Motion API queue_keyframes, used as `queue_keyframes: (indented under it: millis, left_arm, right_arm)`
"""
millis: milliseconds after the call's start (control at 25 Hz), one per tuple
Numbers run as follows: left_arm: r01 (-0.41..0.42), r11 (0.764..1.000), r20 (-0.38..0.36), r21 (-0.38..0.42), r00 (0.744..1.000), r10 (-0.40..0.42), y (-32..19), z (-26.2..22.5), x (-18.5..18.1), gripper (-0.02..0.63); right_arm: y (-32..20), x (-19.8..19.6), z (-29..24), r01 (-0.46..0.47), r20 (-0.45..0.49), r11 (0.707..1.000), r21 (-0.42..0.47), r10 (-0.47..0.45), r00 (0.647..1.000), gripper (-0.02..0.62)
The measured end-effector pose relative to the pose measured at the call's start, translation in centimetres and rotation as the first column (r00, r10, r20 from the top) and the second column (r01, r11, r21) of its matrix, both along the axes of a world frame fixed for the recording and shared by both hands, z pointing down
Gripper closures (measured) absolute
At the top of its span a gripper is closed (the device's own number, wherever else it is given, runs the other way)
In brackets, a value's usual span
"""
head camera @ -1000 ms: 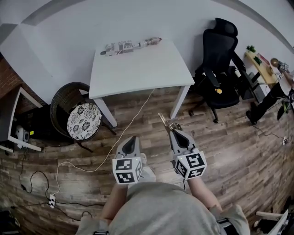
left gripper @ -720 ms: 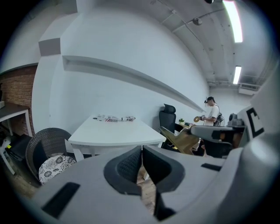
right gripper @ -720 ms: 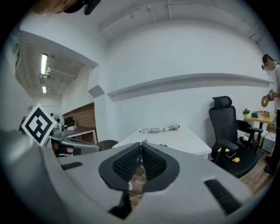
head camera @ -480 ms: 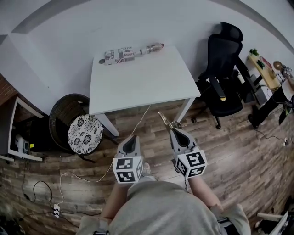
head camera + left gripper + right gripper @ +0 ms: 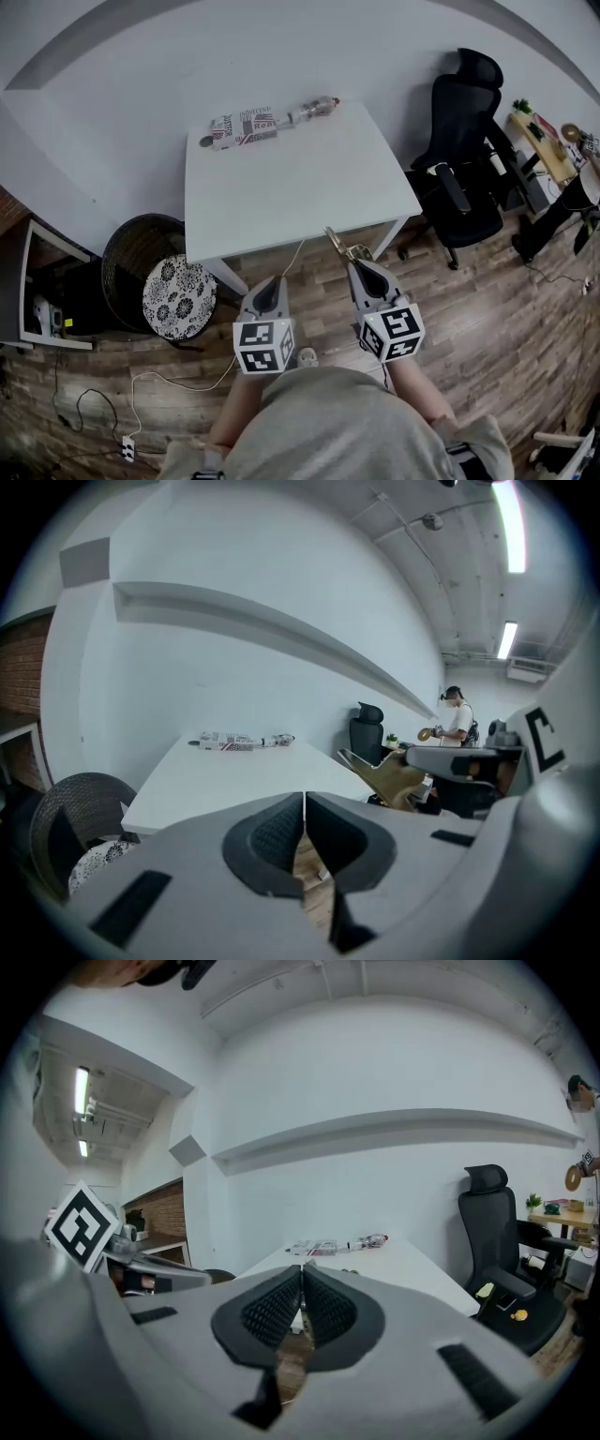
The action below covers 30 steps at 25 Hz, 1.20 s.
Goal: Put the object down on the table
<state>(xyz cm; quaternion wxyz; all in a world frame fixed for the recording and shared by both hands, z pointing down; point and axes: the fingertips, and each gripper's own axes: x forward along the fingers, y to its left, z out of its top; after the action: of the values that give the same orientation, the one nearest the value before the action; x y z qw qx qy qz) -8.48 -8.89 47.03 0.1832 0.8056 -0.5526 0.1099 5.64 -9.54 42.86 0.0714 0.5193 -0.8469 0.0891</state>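
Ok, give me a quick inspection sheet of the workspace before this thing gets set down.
Surface: white table, mostly bare.
Job's things: brass-coloured object, held just off the table's near edge, not on it.
Clutter: printed pack and bottle along the far edge.
Grippers: right gripper shut on the object; left gripper shut, fingers together, nothing between them.
Cables: white cable across the floor to a power strip.
Surroundings: black office chair on the right, wicker chair with patterned cushion on the left.
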Motion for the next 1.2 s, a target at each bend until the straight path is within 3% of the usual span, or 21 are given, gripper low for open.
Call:
queue_keyframes:
  millis: [720,1200]
  left_arm:
    - [-0.022,0.999,-0.006,-0.039,1.0,0.022,-6.7,2.0,-2.0,0.597]
    - [0.029,0.997,-0.011,-0.065,0.999,-0.03,-11.9,3.3,-2.5,0.597]
  right_arm:
    - [-8.3,-1.8,1.0,-0.022,-0.032,1.0,-0.007,0.022,0.999,0.585]
    - [-16.1,-2.1,3.6,0.01,-0.057,0.999,-0.041,-0.013,0.998,0.584]
